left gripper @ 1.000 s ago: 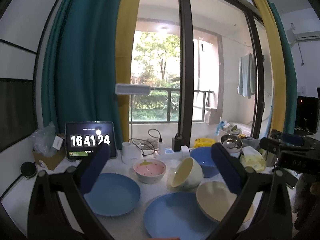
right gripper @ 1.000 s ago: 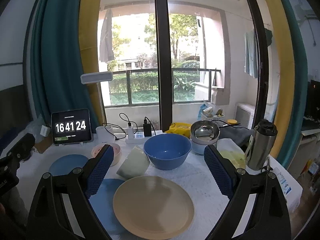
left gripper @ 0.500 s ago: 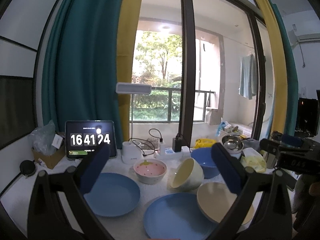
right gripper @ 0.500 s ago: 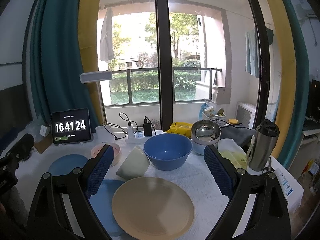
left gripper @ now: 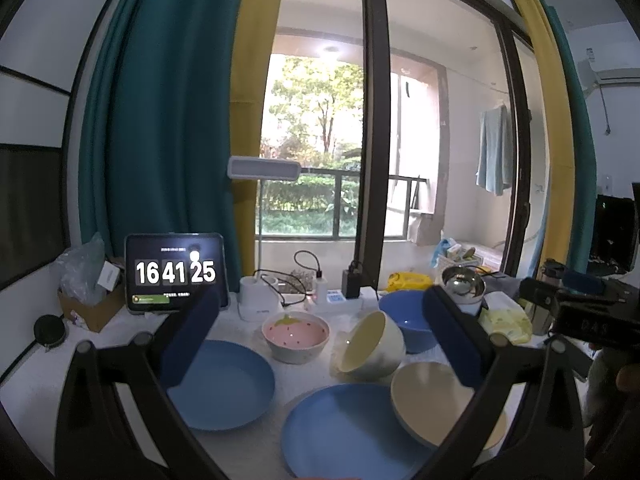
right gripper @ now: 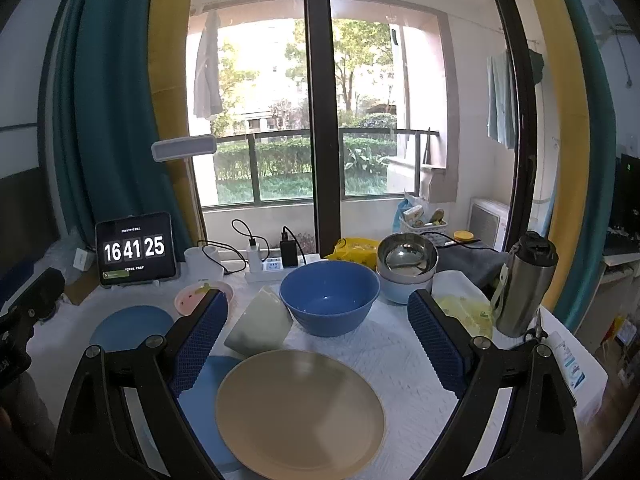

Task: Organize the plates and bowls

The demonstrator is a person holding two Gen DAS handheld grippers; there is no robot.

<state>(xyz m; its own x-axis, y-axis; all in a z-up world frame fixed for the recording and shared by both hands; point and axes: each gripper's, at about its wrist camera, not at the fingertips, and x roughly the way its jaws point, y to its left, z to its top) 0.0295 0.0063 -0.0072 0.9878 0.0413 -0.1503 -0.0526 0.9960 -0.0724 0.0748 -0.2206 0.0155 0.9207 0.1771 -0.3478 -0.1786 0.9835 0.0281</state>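
On the white table stand two blue plates [left gripper: 224, 384] [left gripper: 348, 436], a beige plate [right gripper: 300, 412] [left gripper: 436, 400], a pink strawberry bowl [left gripper: 295, 334] [right gripper: 192, 298], a cream bowl tipped on its side [left gripper: 372, 346] [right gripper: 262, 322] and a big blue bowl [right gripper: 329, 296] [left gripper: 404, 320]. My left gripper [left gripper: 320, 340] is open and empty above the plates. My right gripper [right gripper: 316, 340] is open and empty over the beige plate.
A tablet clock [left gripper: 176, 272], a desk lamp [left gripper: 260, 296] and a power strip [right gripper: 276, 268] stand at the back. A steel bowl on a light blue bowl [right gripper: 406, 268], a yellow cloth [right gripper: 464, 308] and a steel flask [right gripper: 524, 284] are at the right.
Both grippers stay nearly still; the views shifted only slightly. The clock went from 16:41:24 to 16:41:25.
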